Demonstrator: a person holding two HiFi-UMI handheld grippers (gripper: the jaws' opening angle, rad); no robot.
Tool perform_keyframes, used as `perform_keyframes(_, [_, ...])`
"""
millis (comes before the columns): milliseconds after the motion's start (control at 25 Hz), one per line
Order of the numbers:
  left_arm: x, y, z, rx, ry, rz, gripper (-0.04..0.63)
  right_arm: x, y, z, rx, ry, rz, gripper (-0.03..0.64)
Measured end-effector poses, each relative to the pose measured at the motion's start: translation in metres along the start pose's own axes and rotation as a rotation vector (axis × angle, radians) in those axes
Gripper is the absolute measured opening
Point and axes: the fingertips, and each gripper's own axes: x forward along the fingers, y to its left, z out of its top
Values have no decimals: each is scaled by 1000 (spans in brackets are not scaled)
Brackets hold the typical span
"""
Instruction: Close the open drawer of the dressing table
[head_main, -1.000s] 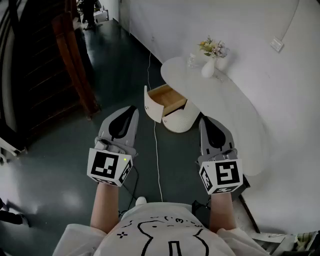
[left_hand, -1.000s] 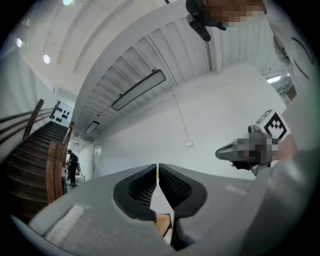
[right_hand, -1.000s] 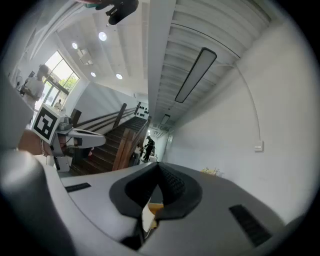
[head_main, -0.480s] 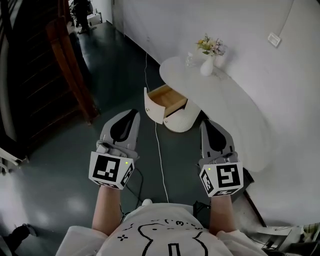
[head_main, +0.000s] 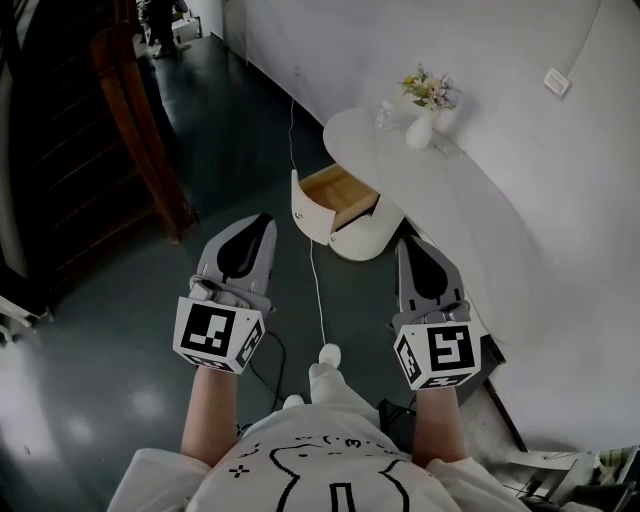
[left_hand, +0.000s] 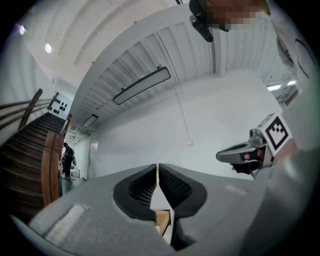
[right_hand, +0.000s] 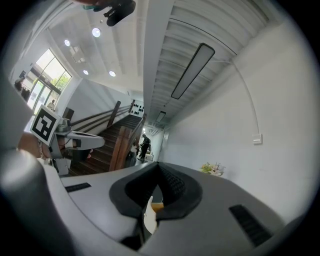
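The left gripper and right gripper are both closed tight and empty. Ahead, apart from them, the drawer of the dressing table stands open.

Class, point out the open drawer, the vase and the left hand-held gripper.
open drawer (head_main: 338, 193), head view, its wooden inside.
vase (head_main: 419, 133), head view, its white belly.
left hand-held gripper (head_main: 264, 219), head view, between its closed fingertips.

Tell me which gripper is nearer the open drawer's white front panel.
Left. In the head view the left gripper sits just left of the front panel; the right gripper lies right of the whole drawer, clearly farther off.
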Motion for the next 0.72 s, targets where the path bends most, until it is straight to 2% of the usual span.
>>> perform_keyframes(320, [41,25,-30,-1,52,26,26,58,-20,-23,57,10,7,-8])
perform_keyframes(560, [105,44,-54,5,78,26,26,122,-51,-46,79,27,33,-8])
perform_keyframes(720, [158,62,-70,-20,87,43,26,174,-79,-64,81,58,59,-8])
